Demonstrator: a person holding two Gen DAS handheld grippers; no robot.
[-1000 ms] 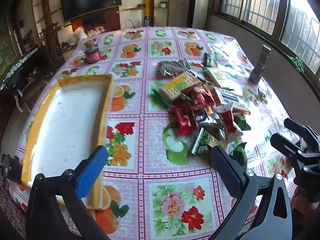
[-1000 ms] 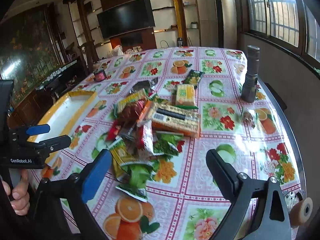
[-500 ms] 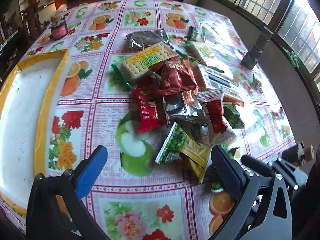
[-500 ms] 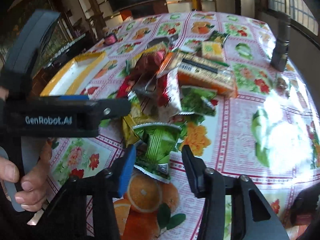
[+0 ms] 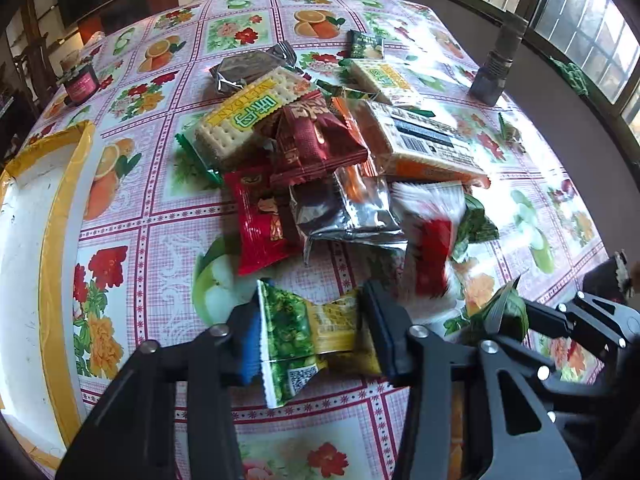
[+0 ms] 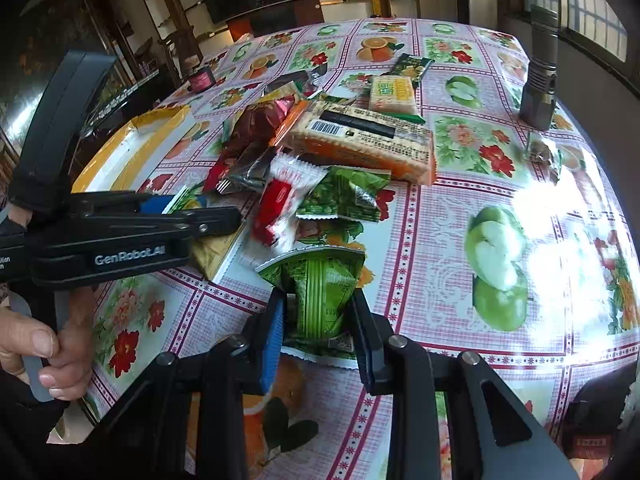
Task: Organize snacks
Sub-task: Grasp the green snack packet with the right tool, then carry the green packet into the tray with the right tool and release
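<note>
While both grippers are closed on packets at the near edge of the snack pile (image 5: 340,152), the step in hand seems to be the pick-up, with the yellow-rimmed tray (image 5: 52,240) on the left as the probable place for sorting.

From the left wrist view, the table (image 5: 160,208) with its fruit-pattern cloth carries the whole pile in the middle, and the tray lies well apart from it, to the left. The left gripper (image 5: 310,328) has its fingers pressed on the two sides of a green and yellow packet (image 5: 308,330), which bends a little between them. From the right wrist view, the right gripper (image 6: 318,314) pinches a green packet (image 6: 320,280) that folds upward between the narrow jaws.

I judge that the next move calls for lifting each packet free without dragging its neighbours, then carrying it toward the tray; the crumpled wrappers may slip.

Only the right wrist view shows the person's left hand (image 6: 44,340) on the handle, and the long orange biscuit pack (image 6: 364,140) from its barcode side. Only the left wrist view shows the white floor of the tray and the cracker pack (image 5: 248,116) with its printed face.
</note>
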